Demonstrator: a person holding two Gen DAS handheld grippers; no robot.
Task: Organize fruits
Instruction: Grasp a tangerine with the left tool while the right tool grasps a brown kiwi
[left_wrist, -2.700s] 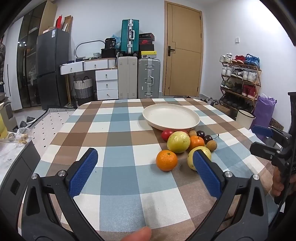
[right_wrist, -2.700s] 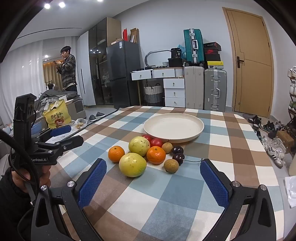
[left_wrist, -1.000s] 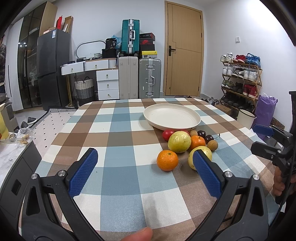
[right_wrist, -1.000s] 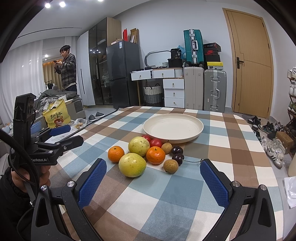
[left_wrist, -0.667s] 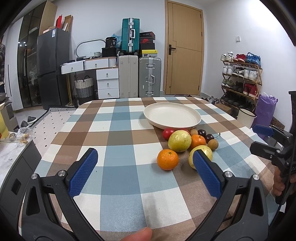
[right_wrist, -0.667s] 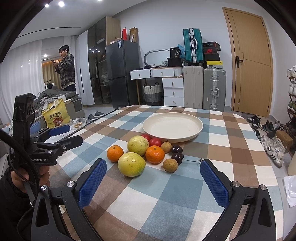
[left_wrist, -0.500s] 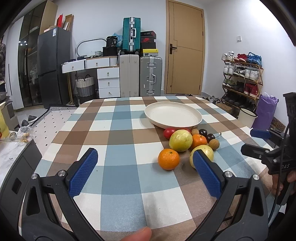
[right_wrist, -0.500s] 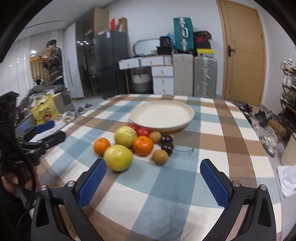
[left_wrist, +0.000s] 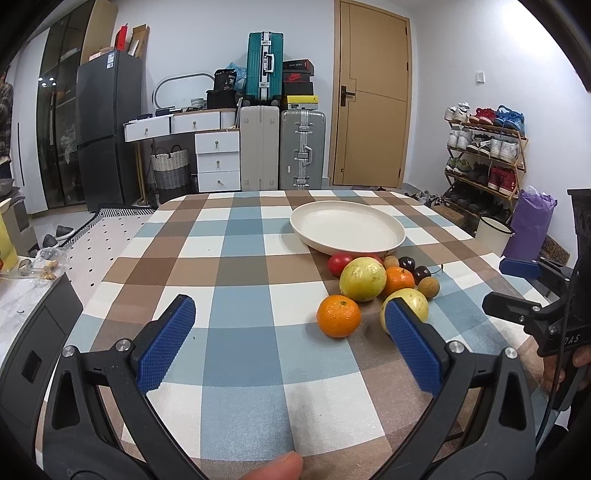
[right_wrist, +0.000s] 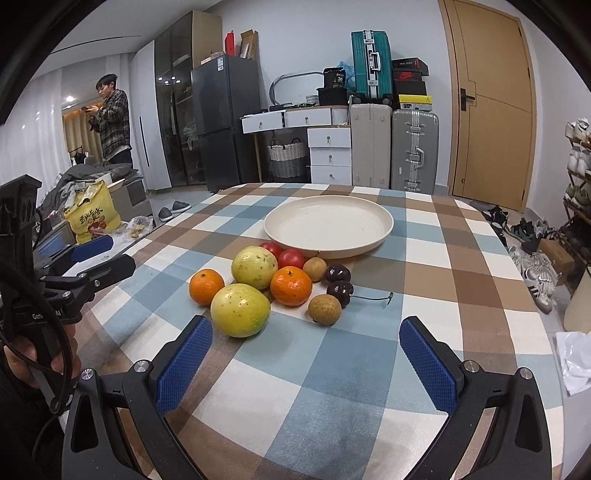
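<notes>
Since approx. a sec ago our right gripper (right_wrist: 304, 356) has dipped twd the fruit; left gripper (left_wrist: 291, 345) barely shifted. Both gape wide, empty. Nearest guava (right_wrist: 240, 310) lies just ahead-left of right gripper; plate (right_wrist: 328, 223) beyond, on worktop (right_wrist: 332, 369).

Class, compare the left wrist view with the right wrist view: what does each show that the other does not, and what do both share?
Only the left wrist view shows the wooden shoe rack and purple bag. Only the right wrist view shows a person in a plaid shirt, a yellow printed bag and the long cherry stem. Both show the empty cream round plate, the fruit cluster with two oranges, the checked tablecloth and teal suitcase.
</notes>
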